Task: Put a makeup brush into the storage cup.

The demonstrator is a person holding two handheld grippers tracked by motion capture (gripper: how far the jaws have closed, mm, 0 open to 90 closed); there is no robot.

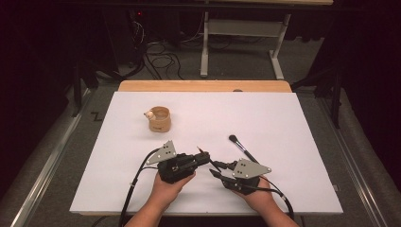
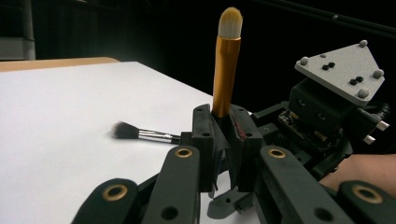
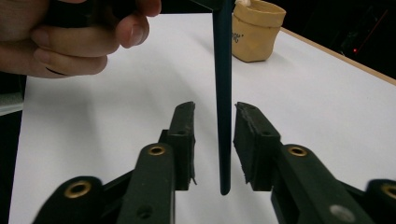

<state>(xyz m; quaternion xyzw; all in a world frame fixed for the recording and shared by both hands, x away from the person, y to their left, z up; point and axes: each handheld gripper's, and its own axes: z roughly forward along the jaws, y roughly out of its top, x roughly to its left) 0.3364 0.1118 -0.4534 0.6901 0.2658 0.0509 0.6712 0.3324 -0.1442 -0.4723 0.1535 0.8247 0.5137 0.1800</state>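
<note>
A person at a white table [image 1: 283,123] holds a pair of tongs in each hand, close together near the middle of the near edge. The left tongs [image 2: 223,135] are clamped shut on a slim makeup brush [image 2: 226,70], gripping it around its middle so it stands upright between the pads. The right tongs [image 3: 214,140] stand open, with the brush's dark handle [image 3: 223,116] hanging in the gap and touching neither pad.

This looks like a handover that leaves the brush with the left tongs. To finish it well, the right tongs should draw straight back along their own line so the pads do not knock the handle, while the left tongs keep a firm, steady grip.

The brush has a copper-orange metal collar, a small rounded tuft of pale bristles at the top, and a thin, dark blue-green handle below.

A second brush [image 1: 242,147], black with a fluffy dark head, lies flat on the table just beyond the right tongs. A small tan pouch-like cup [image 1: 159,119] stands towards the far left corner
</note>
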